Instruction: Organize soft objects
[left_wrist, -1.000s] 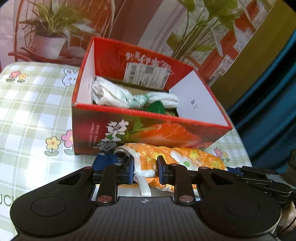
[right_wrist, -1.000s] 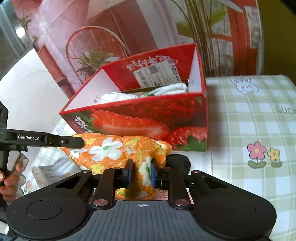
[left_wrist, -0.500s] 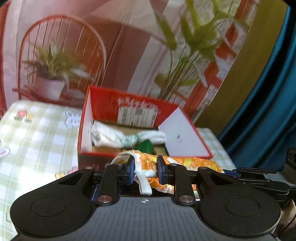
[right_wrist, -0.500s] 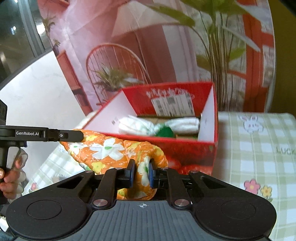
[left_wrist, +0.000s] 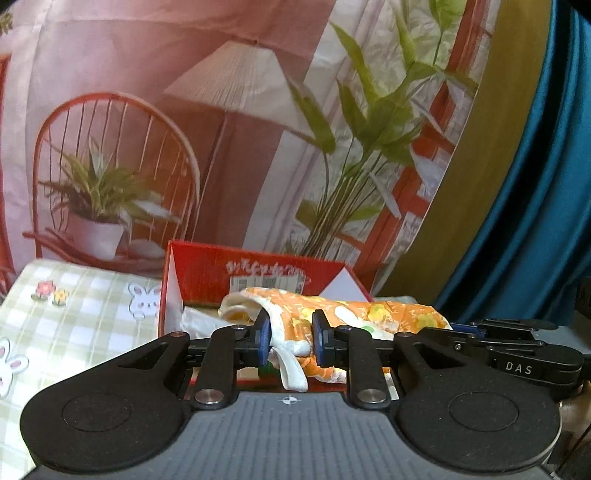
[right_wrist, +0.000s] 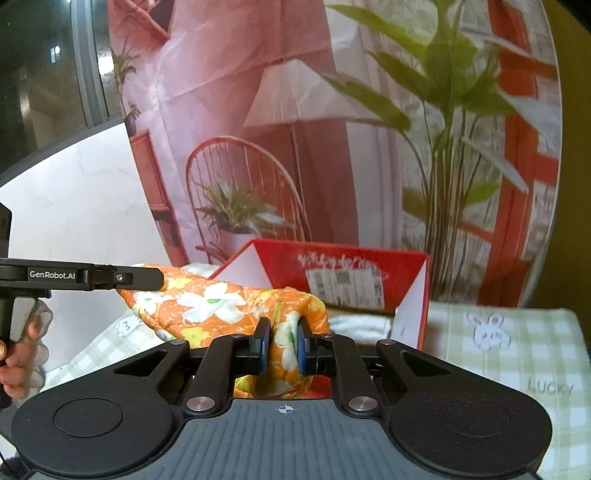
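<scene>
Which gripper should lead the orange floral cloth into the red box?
Left, probably. Left gripper and right gripper both clamp the orange floral cloth, but the left's end already hangs before the red box opening.

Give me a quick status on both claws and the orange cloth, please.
Left claw and right claw both shut on orange floral cloth. Cloth held up before red box. Nothing in the way.

Printed backdrop of lamp, chair and plants; teal curtain; dark window.
</scene>
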